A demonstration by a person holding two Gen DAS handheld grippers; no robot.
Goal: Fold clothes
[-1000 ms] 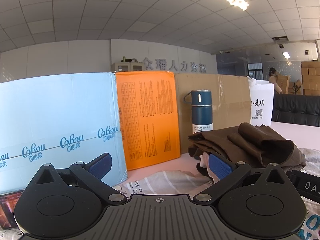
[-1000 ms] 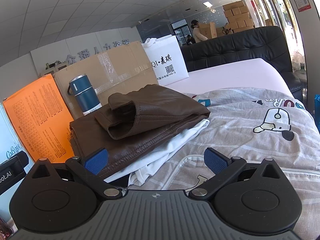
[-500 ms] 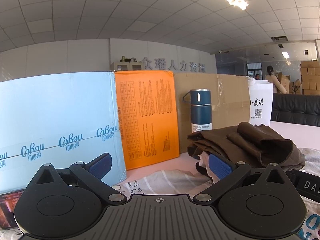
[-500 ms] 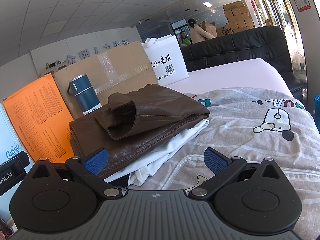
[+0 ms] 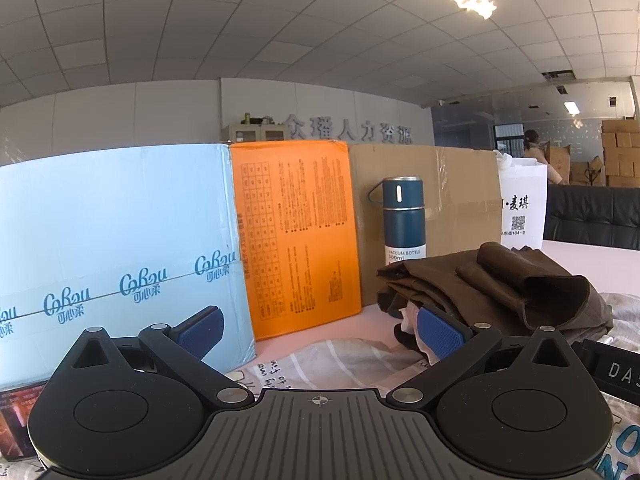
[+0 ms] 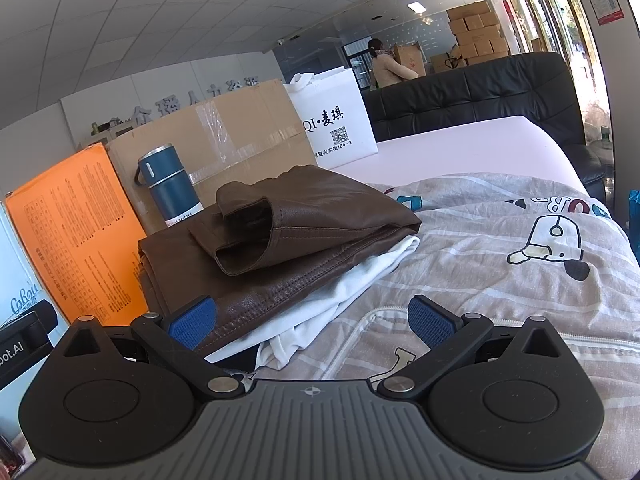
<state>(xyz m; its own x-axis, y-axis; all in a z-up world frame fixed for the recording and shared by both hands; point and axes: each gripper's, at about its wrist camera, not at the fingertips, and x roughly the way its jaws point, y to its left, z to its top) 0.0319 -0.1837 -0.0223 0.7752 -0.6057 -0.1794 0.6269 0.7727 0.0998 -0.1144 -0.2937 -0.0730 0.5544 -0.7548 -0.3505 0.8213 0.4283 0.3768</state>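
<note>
A folded brown leather jacket (image 6: 288, 240) lies on top of a white garment (image 6: 352, 292) on the striped cartoon-print sheet (image 6: 500, 280). It also shows in the left wrist view (image 5: 500, 284) at the right. My right gripper (image 6: 312, 322) is open and empty, its left pad close to the jacket's near edge. My left gripper (image 5: 320, 328) is open and empty, held above the sheet (image 5: 340, 360), with its right pad near the jacket's left end.
A blue vacuum bottle (image 6: 168, 188) stands behind the clothes against a brown cardboard box (image 6: 232, 132). An orange box (image 5: 296, 232) and a light blue box (image 5: 112, 248) stand at the left. A white shopping bag (image 6: 336, 120) and a black sofa (image 6: 480, 92) are at the back.
Neither gripper nor the clothes have visibly moved. Only the person in the background has shifted.
</note>
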